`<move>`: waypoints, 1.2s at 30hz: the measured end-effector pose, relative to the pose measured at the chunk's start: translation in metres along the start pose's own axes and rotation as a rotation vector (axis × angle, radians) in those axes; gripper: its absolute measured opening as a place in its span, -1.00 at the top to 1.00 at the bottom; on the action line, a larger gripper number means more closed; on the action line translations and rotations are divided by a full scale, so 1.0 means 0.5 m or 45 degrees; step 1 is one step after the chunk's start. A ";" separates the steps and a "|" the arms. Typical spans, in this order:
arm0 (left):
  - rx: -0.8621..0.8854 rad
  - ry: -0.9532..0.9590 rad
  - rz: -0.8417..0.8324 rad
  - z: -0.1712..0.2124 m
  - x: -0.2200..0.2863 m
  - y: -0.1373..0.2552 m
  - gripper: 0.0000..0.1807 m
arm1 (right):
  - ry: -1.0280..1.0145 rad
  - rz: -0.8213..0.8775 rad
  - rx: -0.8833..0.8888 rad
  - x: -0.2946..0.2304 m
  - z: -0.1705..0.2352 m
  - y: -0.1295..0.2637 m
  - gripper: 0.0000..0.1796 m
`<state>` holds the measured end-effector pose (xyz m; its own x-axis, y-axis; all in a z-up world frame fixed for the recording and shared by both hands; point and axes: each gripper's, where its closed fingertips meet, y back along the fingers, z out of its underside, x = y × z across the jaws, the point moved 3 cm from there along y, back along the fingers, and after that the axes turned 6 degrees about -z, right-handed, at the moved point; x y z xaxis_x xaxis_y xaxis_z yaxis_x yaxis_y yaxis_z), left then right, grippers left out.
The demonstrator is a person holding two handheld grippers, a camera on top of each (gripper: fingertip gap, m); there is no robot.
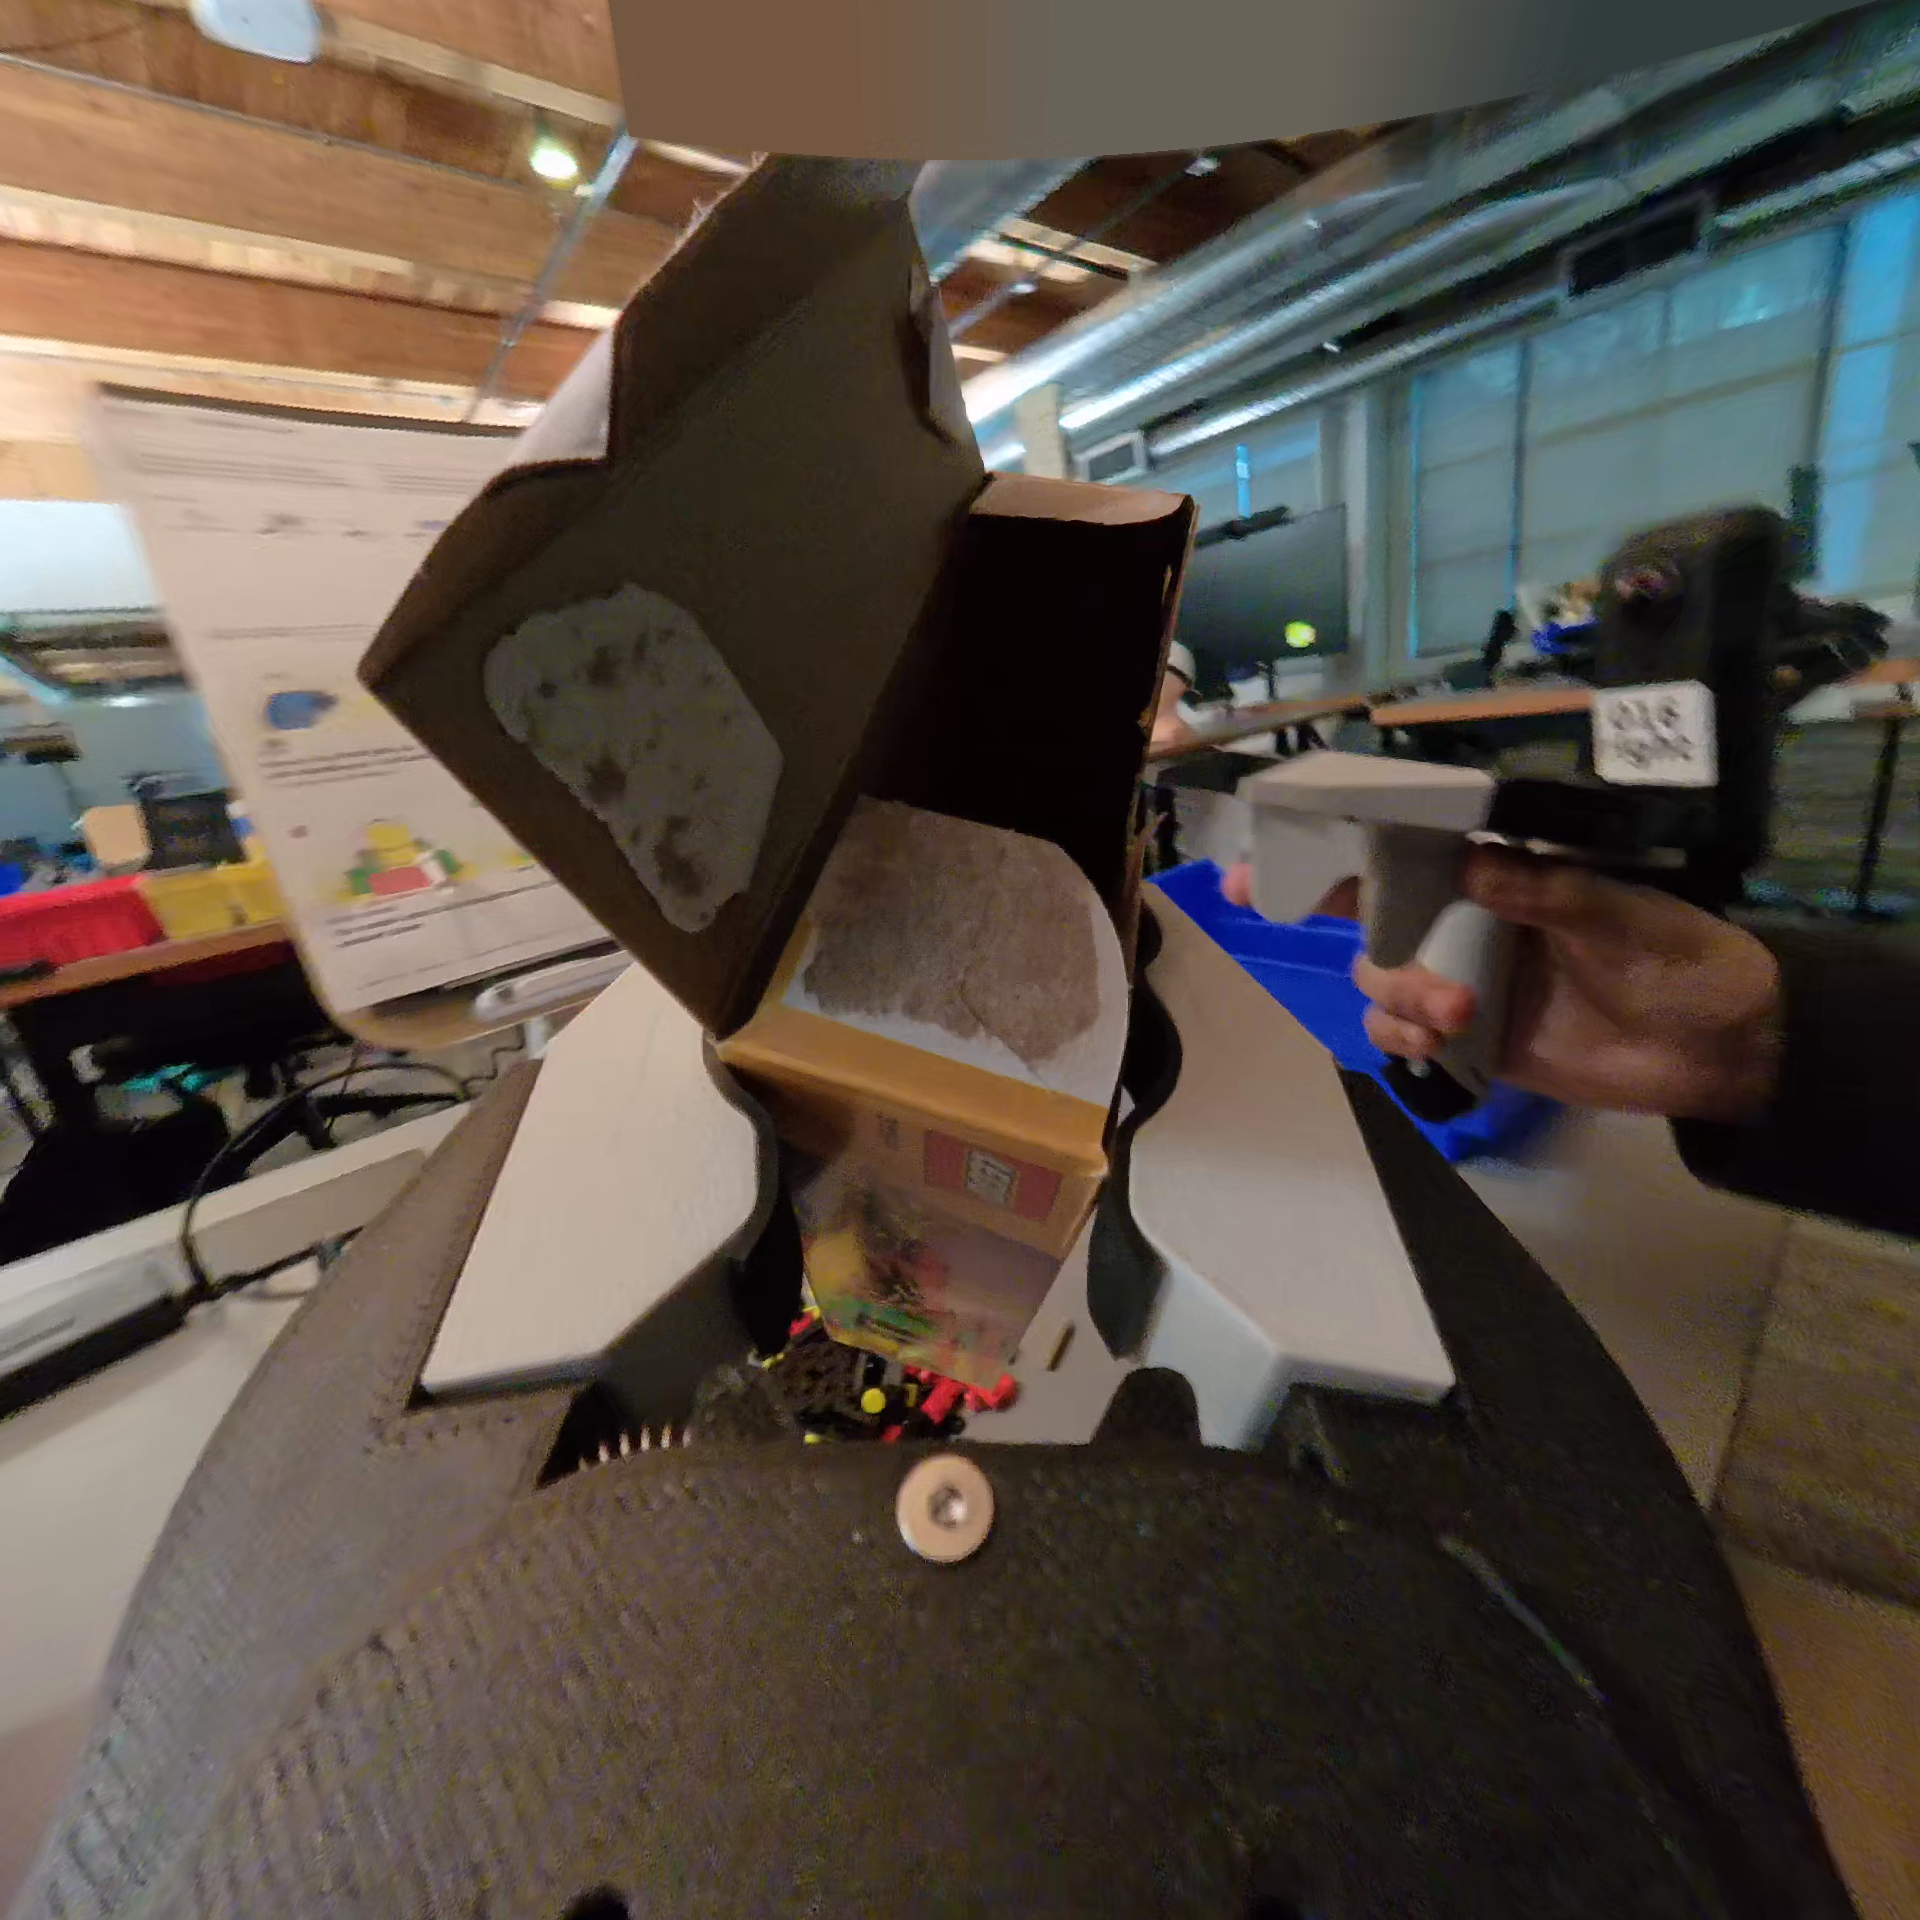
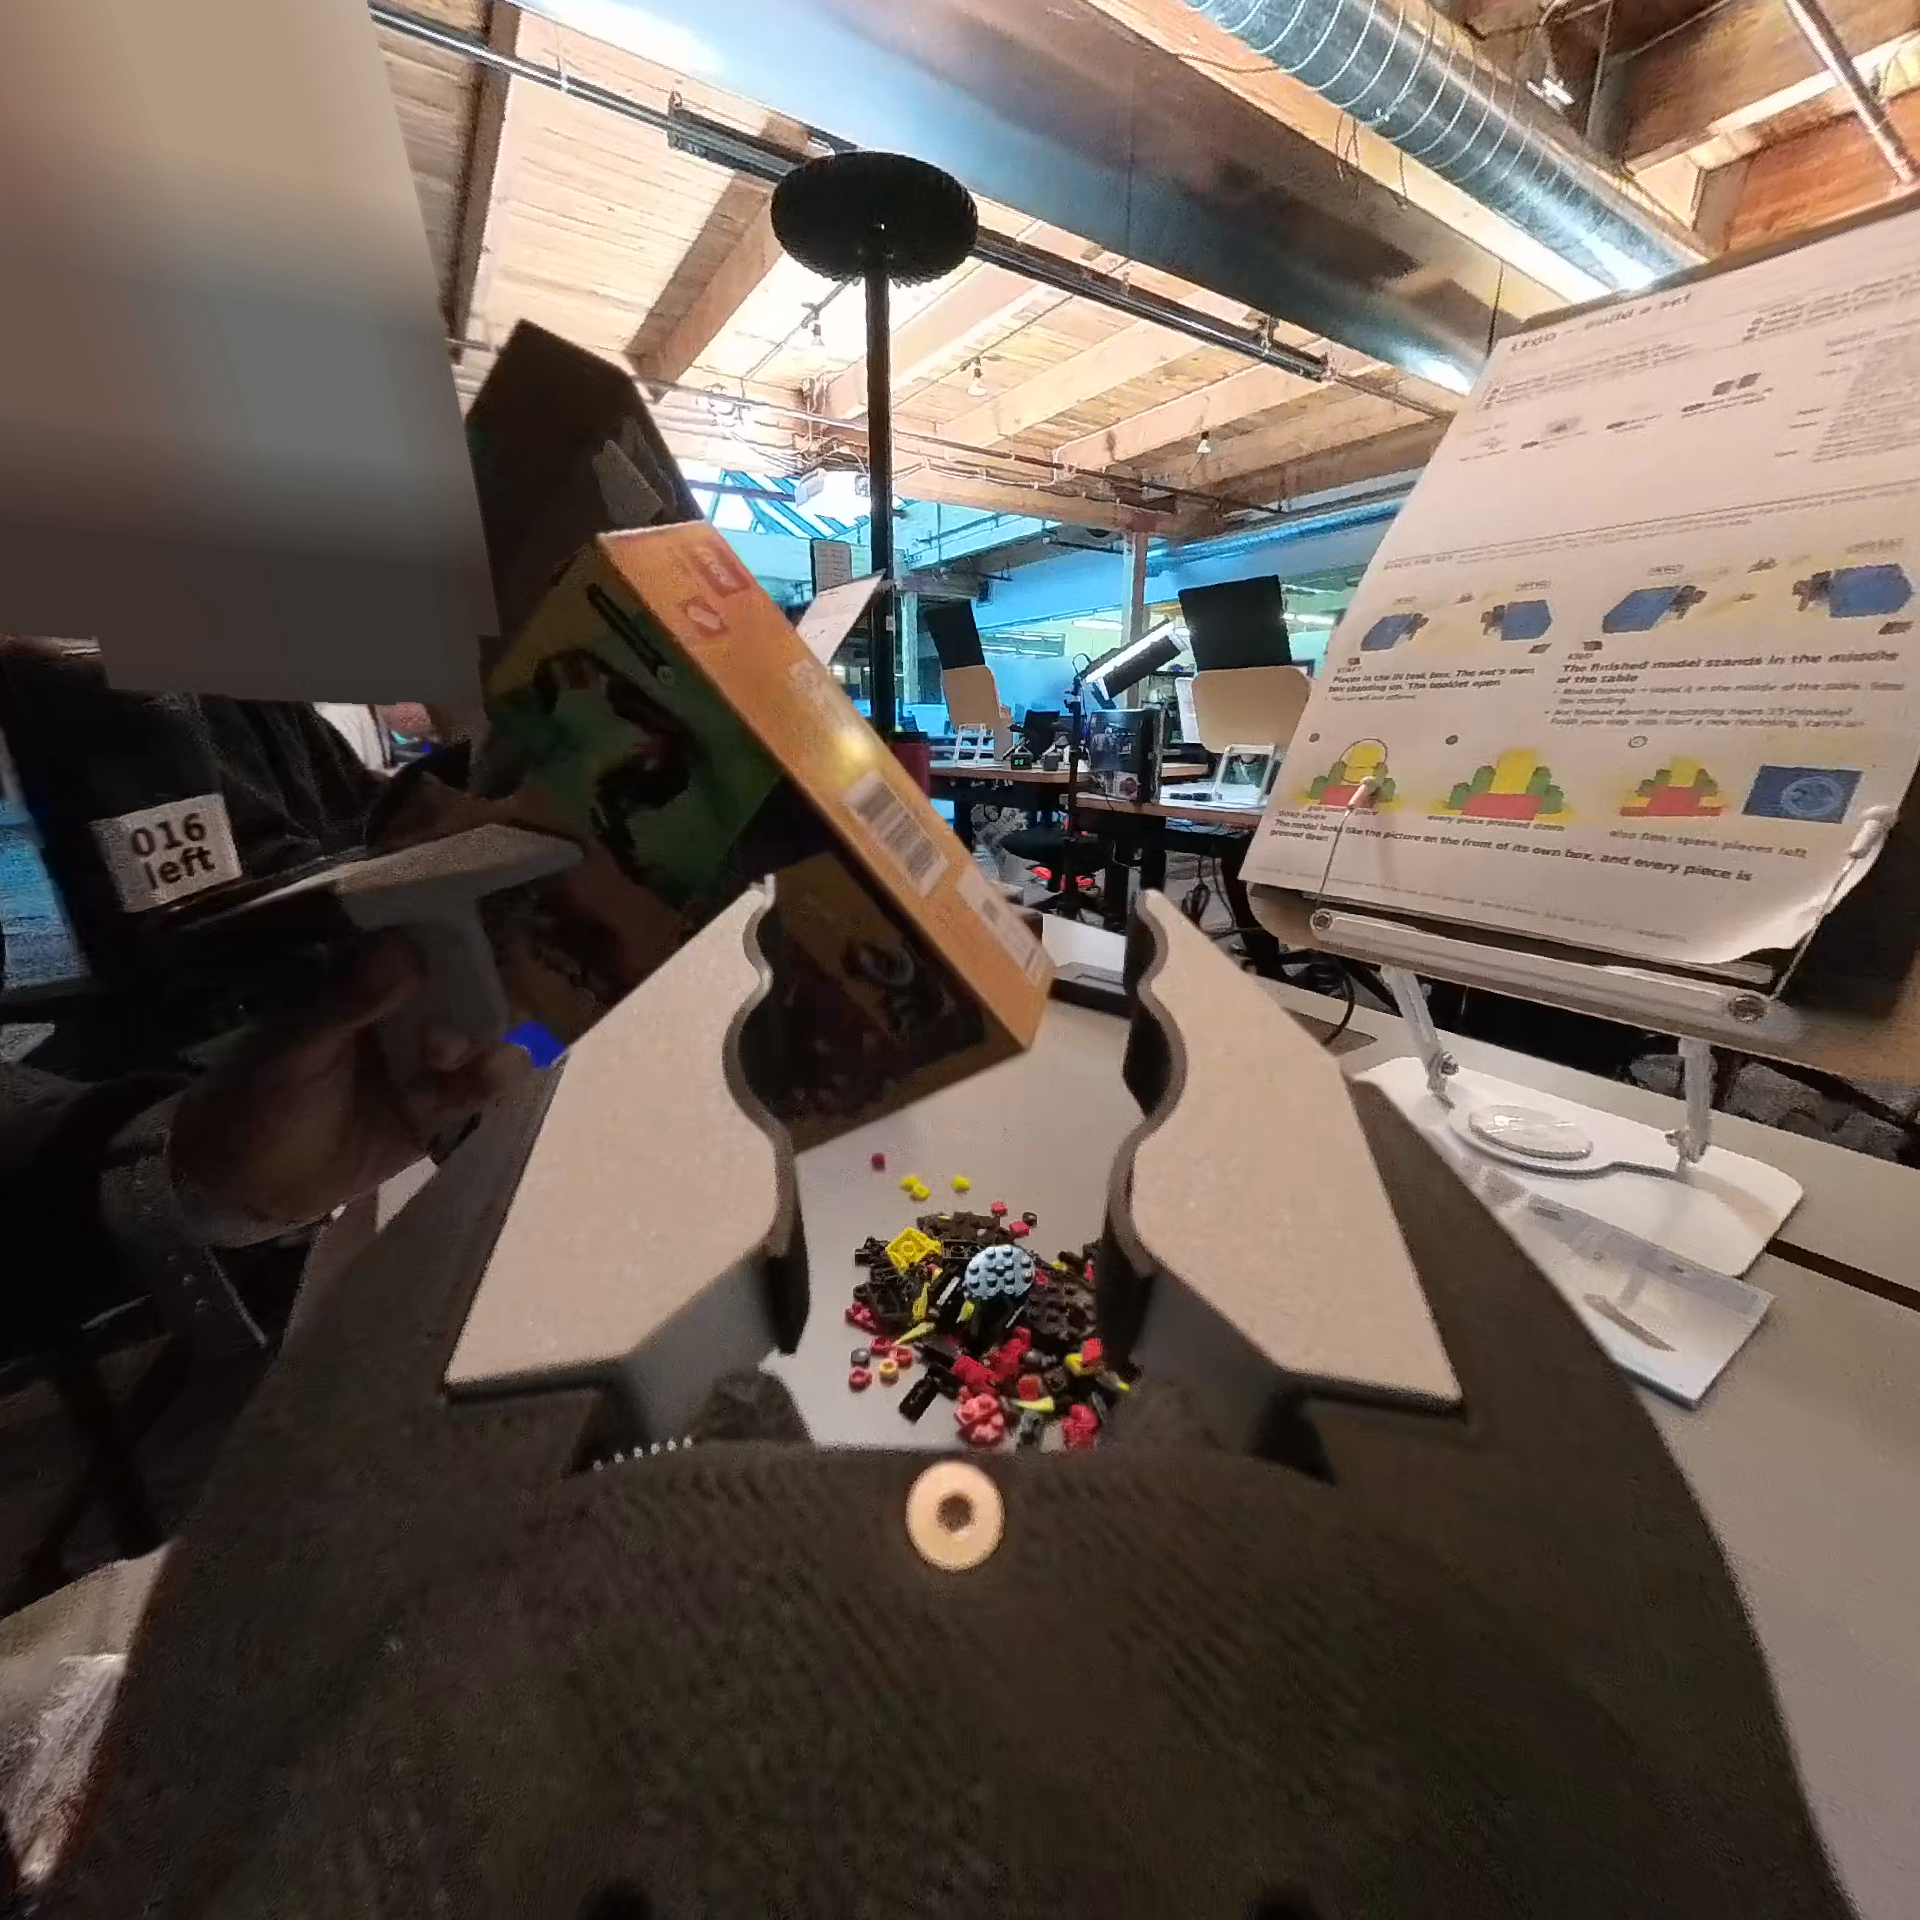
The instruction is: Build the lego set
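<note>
My left gripper [image 1: 925, 1039] is shut on the yellow lego box [image 1: 935, 1195] and holds it tilted in the air, with its brown end flaps [image 1: 707, 582] open at the far, upper end. A pile of small red, black and yellow lego pieces [image 2: 987, 1320] lies on the table beneath it, with a round blue piece on top; a little of the pile also shows in the left wrist view [image 1: 894, 1392]. My right gripper [image 2: 951, 935] is open and empty, just above the pile. The box [image 2: 790, 748] hangs just beyond the right fingertips.
An instruction sheet [image 2: 1610, 675] leans on a white stand [image 2: 1621, 1174] at the right, with a booklet [image 2: 1631, 1299] lying beside its base. A blue bin [image 1: 1299, 966] sits on the table behind the box. A hand grips the right gripper's handle [image 1: 1455, 935].
</note>
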<state>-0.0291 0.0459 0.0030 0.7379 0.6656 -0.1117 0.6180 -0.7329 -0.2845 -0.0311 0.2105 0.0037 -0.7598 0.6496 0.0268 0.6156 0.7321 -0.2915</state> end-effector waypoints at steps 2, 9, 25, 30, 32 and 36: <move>0.025 0.101 -0.113 -0.009 -0.056 0.009 0.28 | -0.024 0.014 0.002 0.005 0.006 0.002 0.30; 0.059 0.062 -0.413 -0.017 -0.161 0.052 0.28 | -0.079 0.035 0.000 0.019 0.029 0.005 0.36; 0.102 -0.058 -1.130 -0.131 -0.428 0.325 0.29 | -0.168 -0.135 -0.070 -0.009 0.096 -0.072 0.45; 0.006 0.205 -1.229 -0.075 -0.504 0.397 0.29 | -0.168 -0.177 -0.114 -0.025 0.121 -0.087 0.50; 0.010 0.308 -1.248 -0.050 -0.519 0.409 0.29 | -0.152 -0.182 -0.130 -0.029 0.127 -0.087 0.52; -0.029 0.422 -1.320 -0.002 -0.546 0.422 0.29 | -0.163 -0.171 -0.143 -0.031 0.133 -0.080 0.53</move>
<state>-0.0999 -0.2905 -0.0256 -0.1113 0.8930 0.4361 0.9845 0.1589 -0.0742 -0.0581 0.1575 -0.0484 -0.8525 0.5186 -0.0658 0.5211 0.8333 -0.1847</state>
